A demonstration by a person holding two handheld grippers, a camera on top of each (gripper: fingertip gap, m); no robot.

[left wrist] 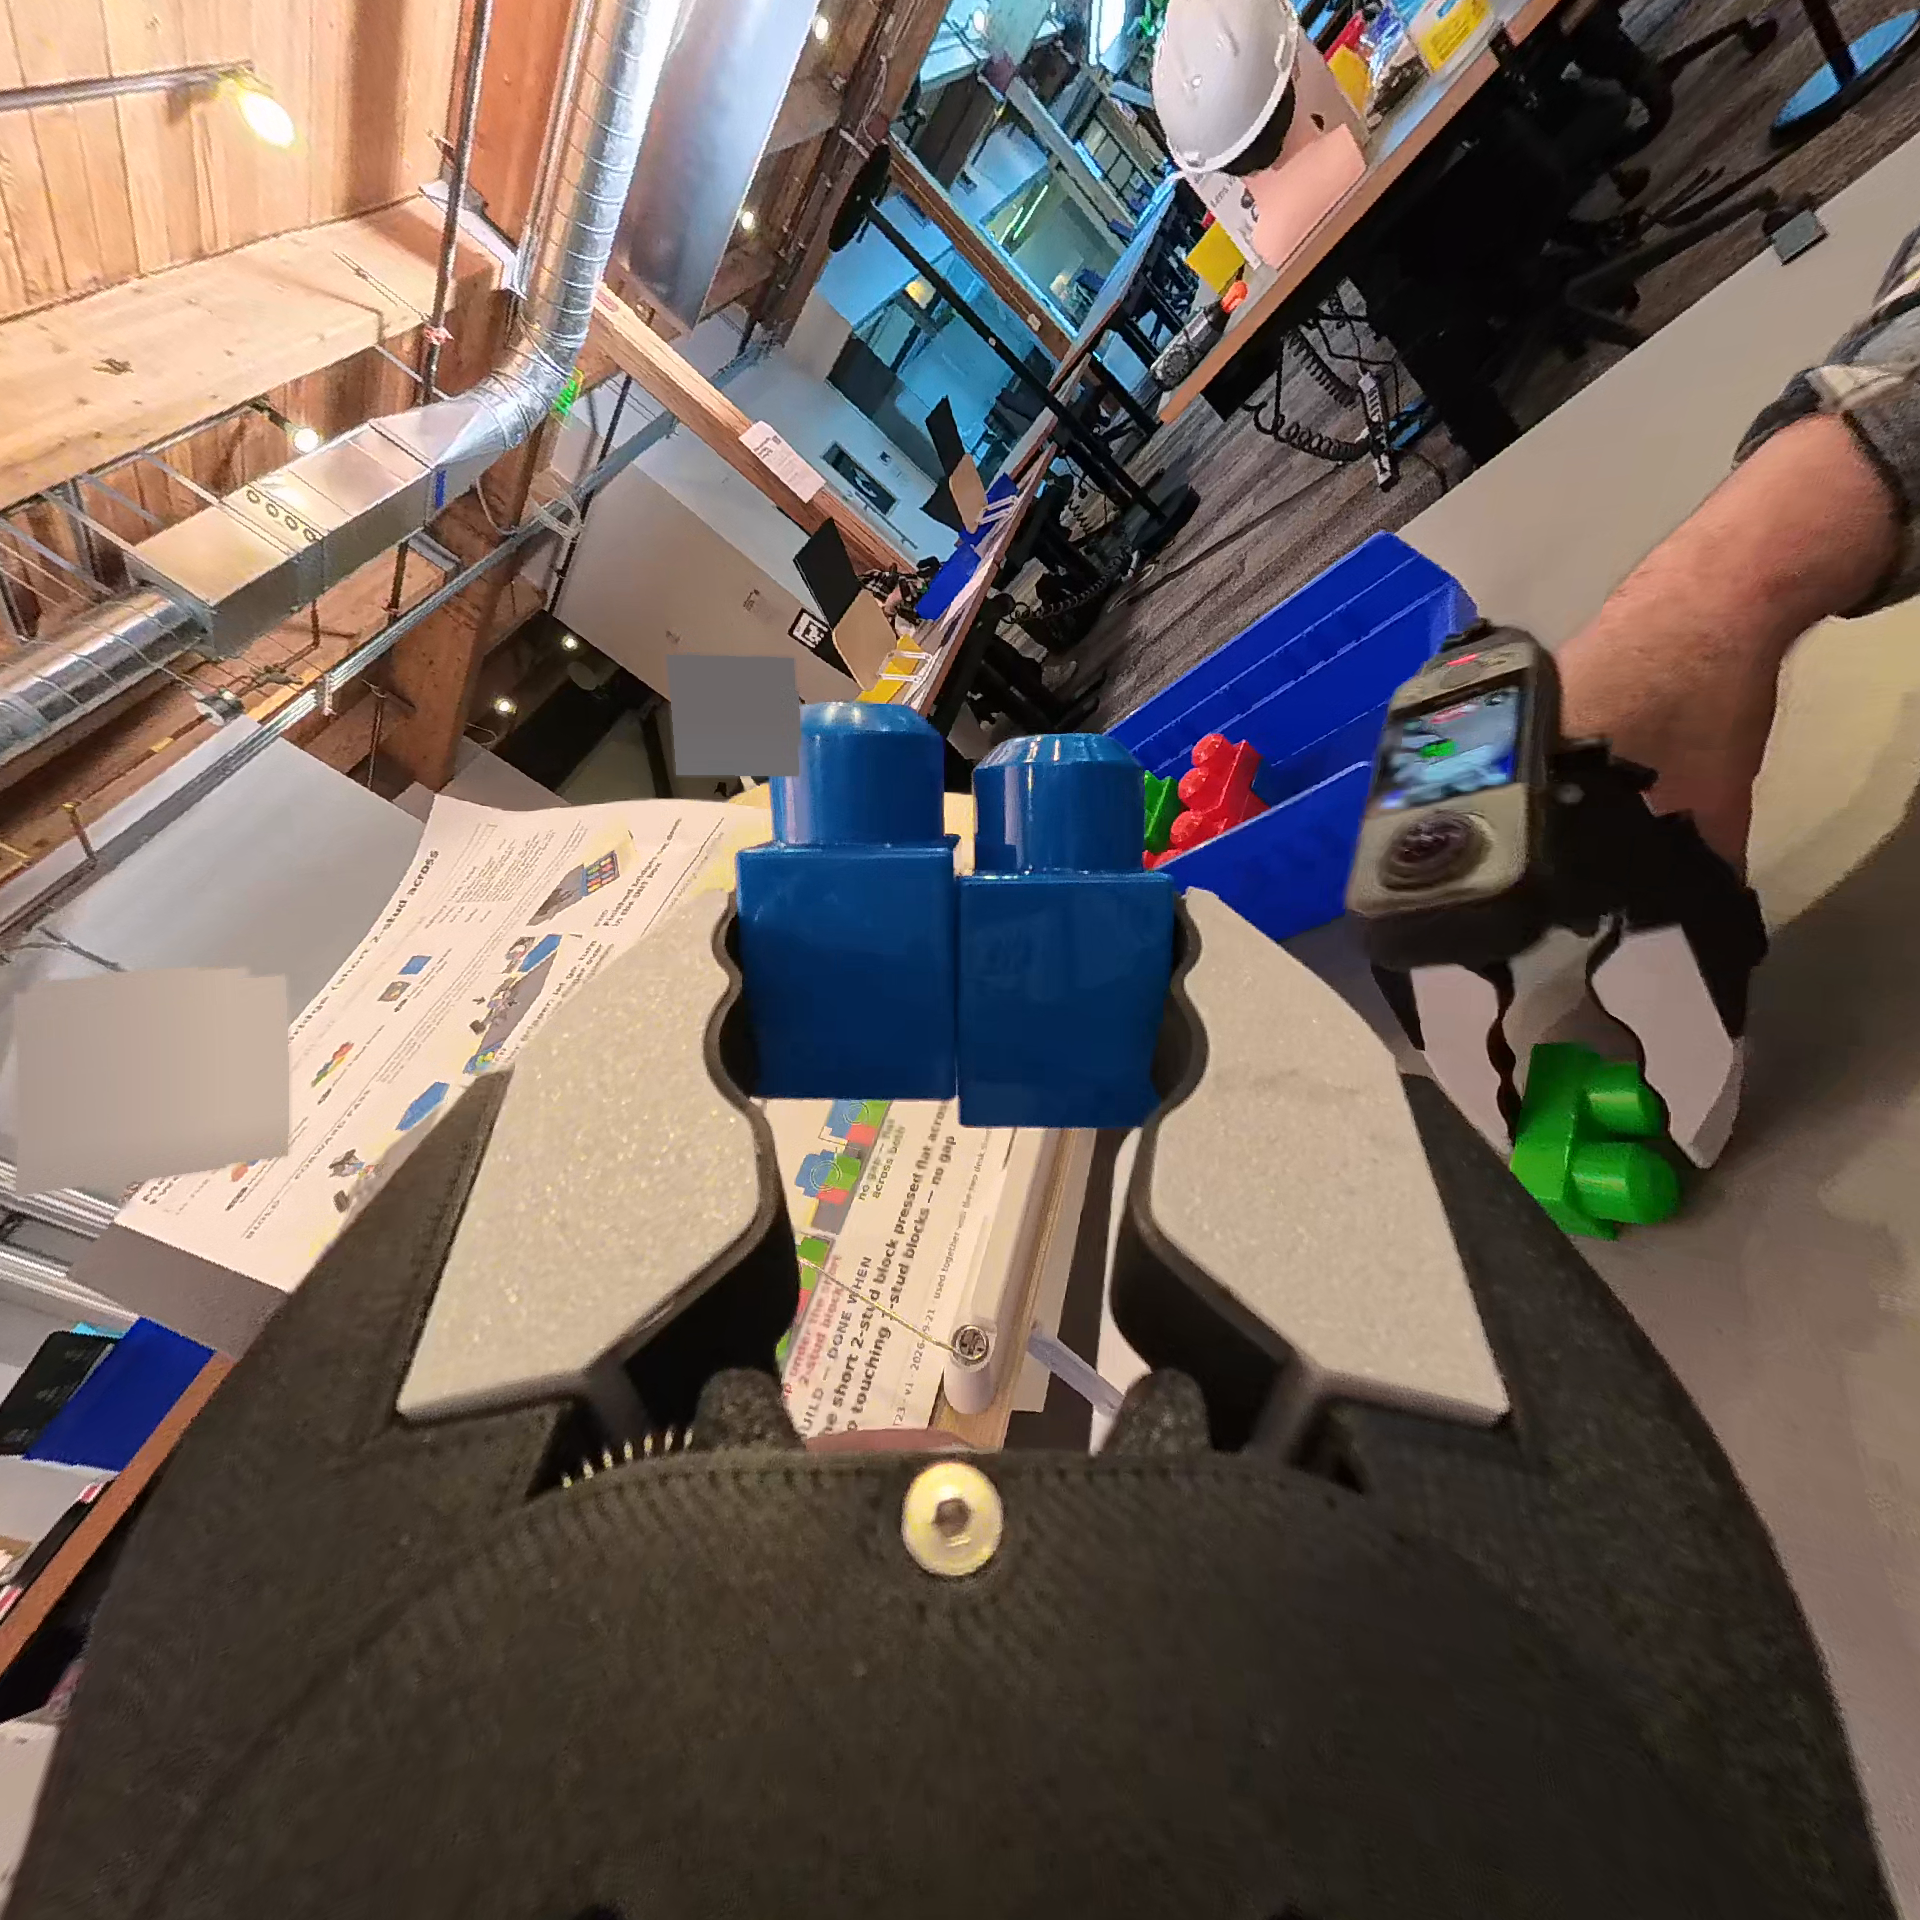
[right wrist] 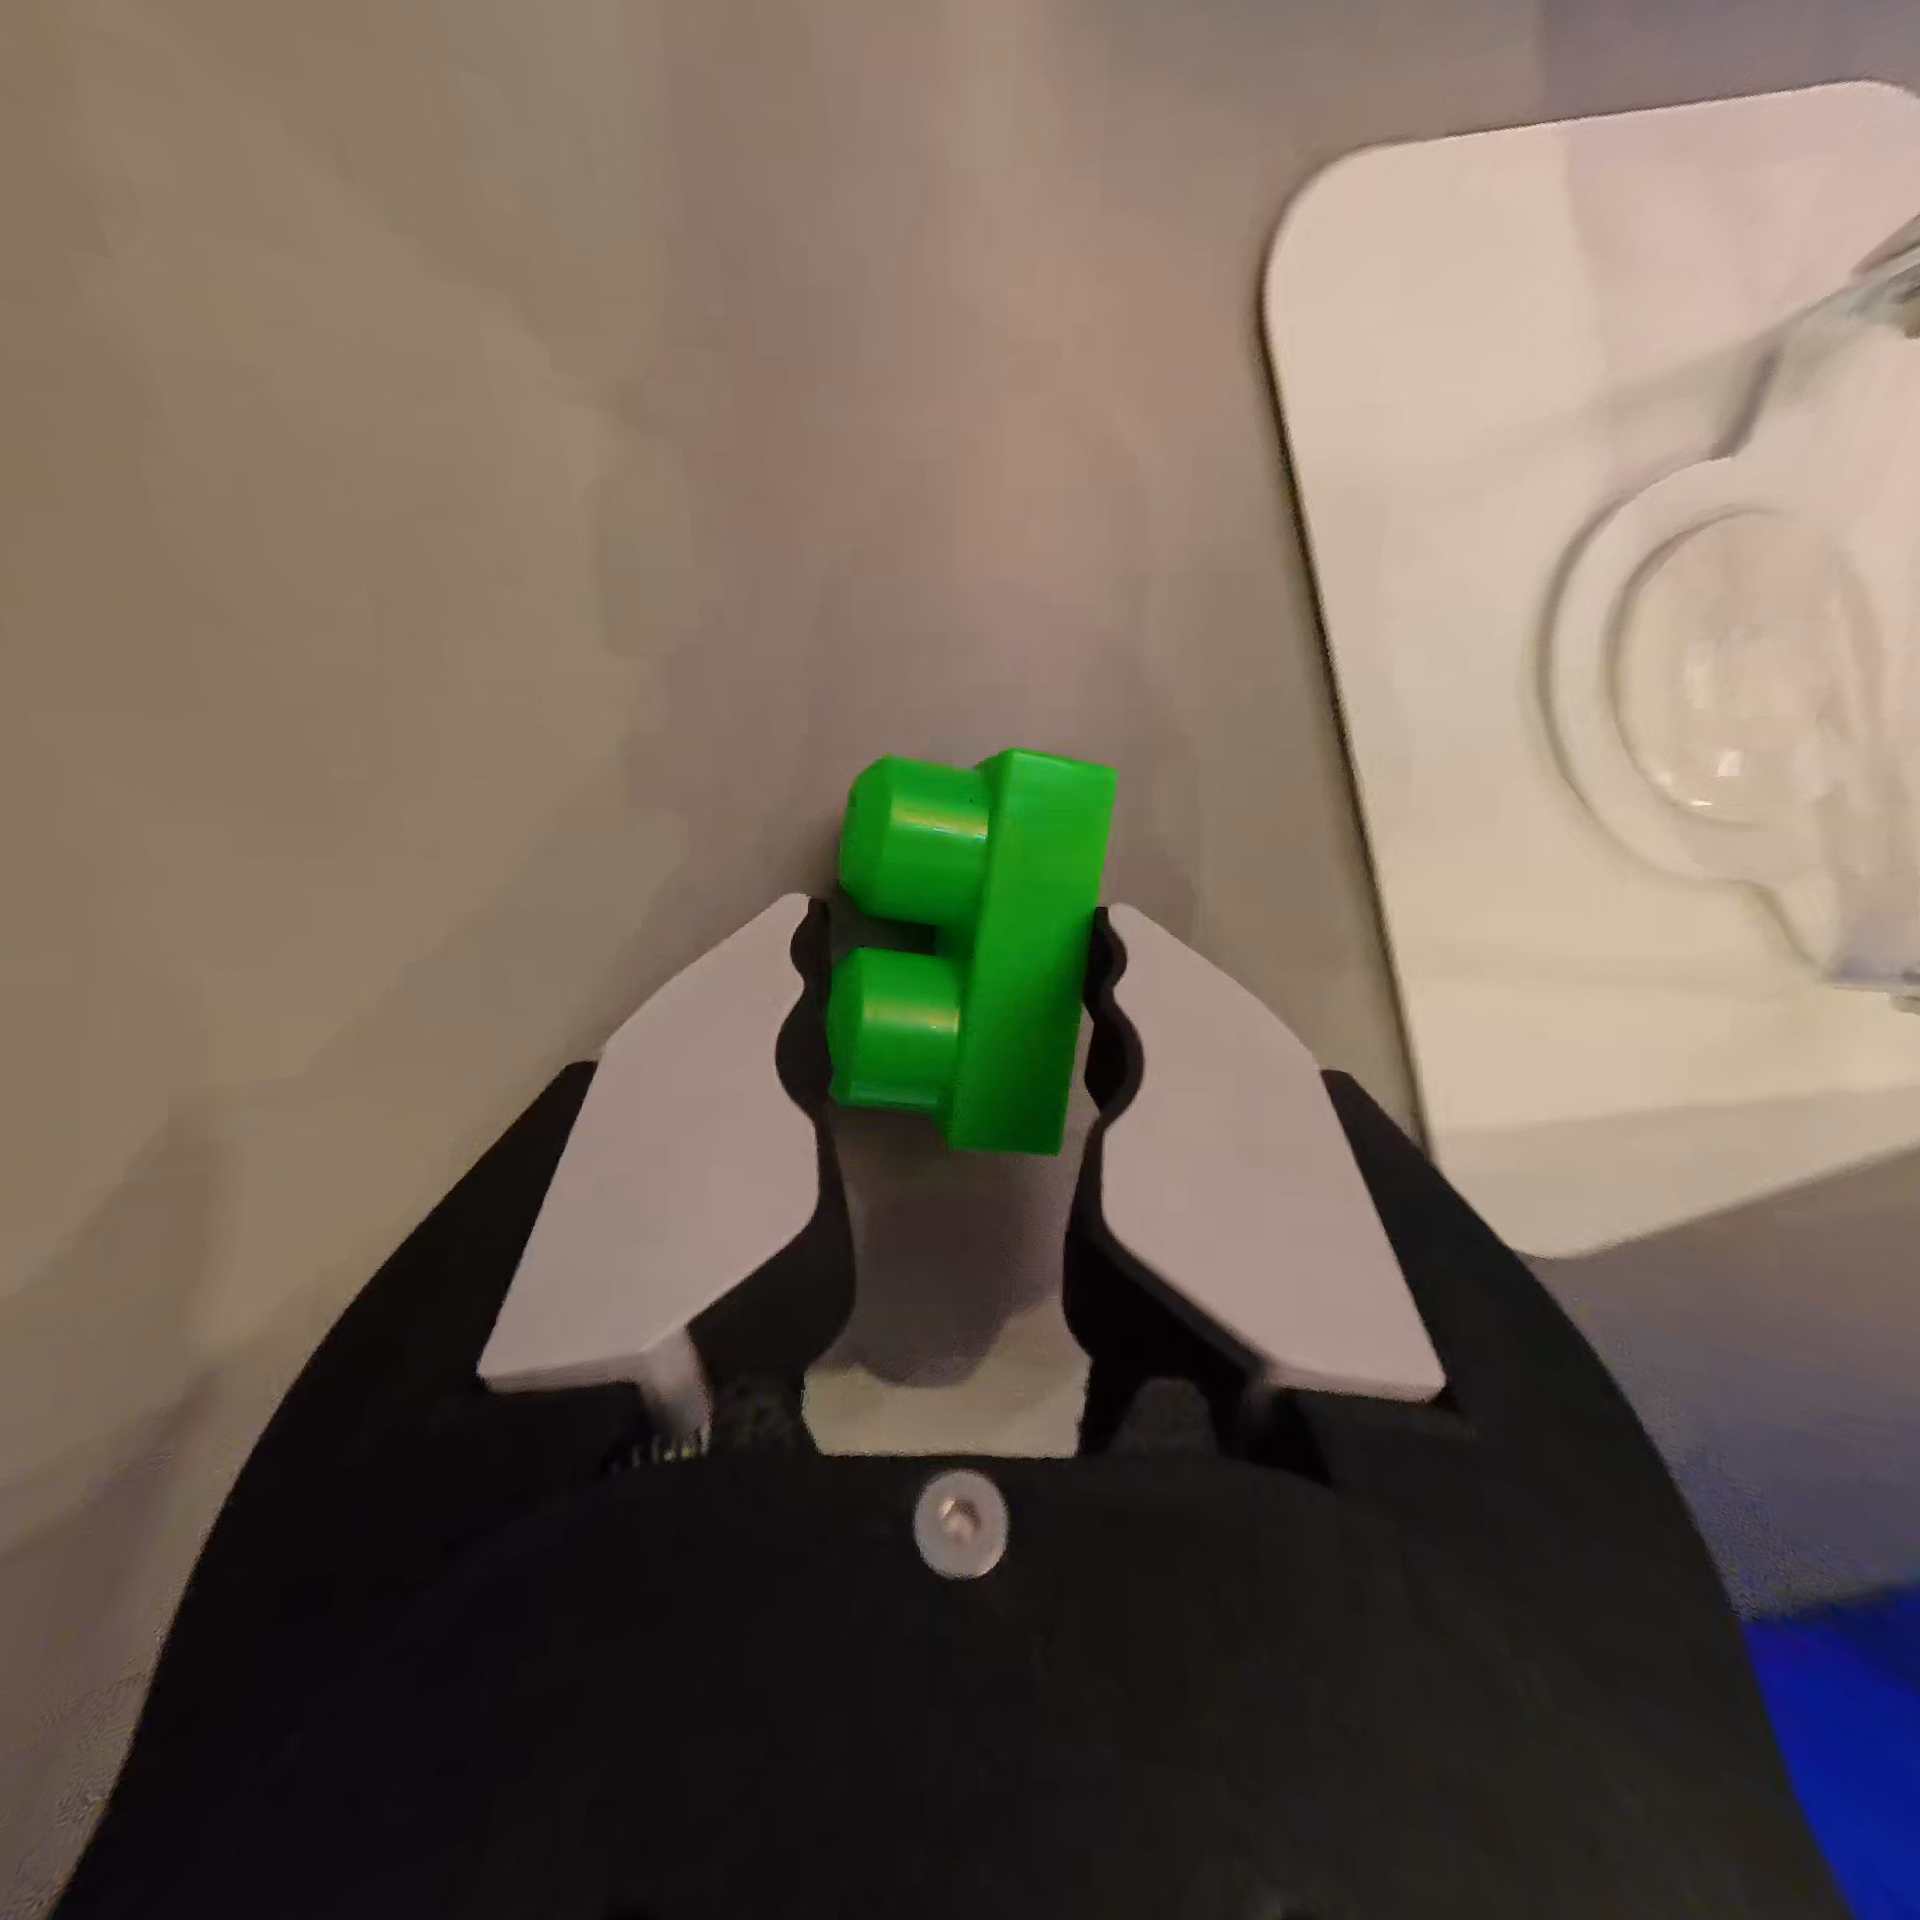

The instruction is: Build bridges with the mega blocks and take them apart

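1. The left gripper (left wrist: 956,997) is raised off the tabletop (left wrist: 1766,1403). Its jaws stand wide and grip two blue blocks (left wrist: 951,977) side by side, one pad pressed on each outer side. Each block carries one stud pointing up and away from the camera.
2. Behind the blue blocks lie printed instruction sheets (left wrist: 499,997) with coloured pictures.
3. Up and to the right sits a blue bin (left wrist: 1309,675) holding a red block (left wrist: 1221,790) and a green piece beside it.
4. The right gripper (right wrist: 951,997), held in a person's hand (left wrist: 1704,665), is down at the grey tabletop. Its jaws are partly closed on a green two-stud block (right wrist: 1023,956) turned on its side, studs pointing left. The right pad meets the block's flat base; the left pad sits at the nearer stud's tip.
5. To the right of the green block lies a white mat (right wrist: 1455,727) bearing a clear glass object (right wrist: 1745,707).
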